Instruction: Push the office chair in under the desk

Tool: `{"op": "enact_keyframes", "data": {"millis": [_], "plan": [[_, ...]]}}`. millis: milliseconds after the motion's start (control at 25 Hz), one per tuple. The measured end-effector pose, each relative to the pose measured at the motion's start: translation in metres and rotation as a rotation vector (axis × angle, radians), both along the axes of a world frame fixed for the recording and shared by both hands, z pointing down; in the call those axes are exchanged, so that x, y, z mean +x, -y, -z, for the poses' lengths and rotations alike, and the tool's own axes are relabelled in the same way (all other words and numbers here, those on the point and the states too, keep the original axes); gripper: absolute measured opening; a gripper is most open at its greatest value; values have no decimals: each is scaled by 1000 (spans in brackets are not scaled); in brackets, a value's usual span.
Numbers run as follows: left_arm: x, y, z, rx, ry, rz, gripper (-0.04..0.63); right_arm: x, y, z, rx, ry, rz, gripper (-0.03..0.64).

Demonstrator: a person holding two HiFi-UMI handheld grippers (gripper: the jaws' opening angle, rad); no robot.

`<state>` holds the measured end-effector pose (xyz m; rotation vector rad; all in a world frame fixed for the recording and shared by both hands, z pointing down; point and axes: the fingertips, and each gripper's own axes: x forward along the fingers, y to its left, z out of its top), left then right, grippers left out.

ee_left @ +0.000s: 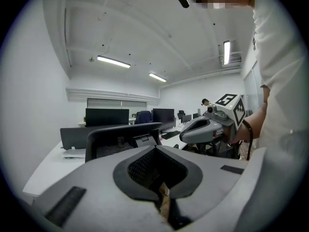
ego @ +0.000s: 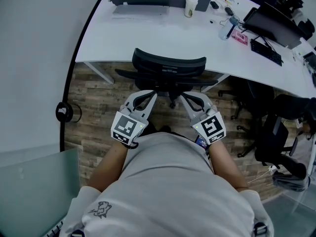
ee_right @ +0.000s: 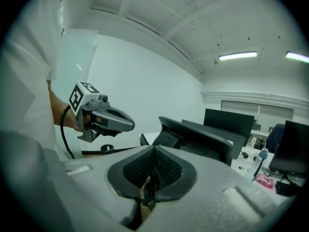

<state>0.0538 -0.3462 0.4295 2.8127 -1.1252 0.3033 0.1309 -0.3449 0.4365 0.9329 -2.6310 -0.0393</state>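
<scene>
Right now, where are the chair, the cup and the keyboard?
office chair [ego: 169,64]: head view, top of its backrest.
cup [ego: 190,7]: head view, its side wall.
keyboard [ego: 266,52]: head view, middle of its keys.

No word, number or brand could be read anywhere. The black-and-white square patterns on the cubes of the left gripper and the right gripper held no letters. The small dark drawing on the person's white shirt sleeve was illegible. So was any print on the pale paper cup on the curved white desk.
</scene>
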Motion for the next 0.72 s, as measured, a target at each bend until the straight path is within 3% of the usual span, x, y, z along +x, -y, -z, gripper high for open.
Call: {"op": "enact_keyframes", "data": {"millis": [320,720], "plan": [[-9,-5,12,9,-37,7,-2,1,-8,10,-11,15,-12,5],[-20,-18,14,-10,-54,-65,-2,-7,-21,9,-10,25,-49,5]]}}
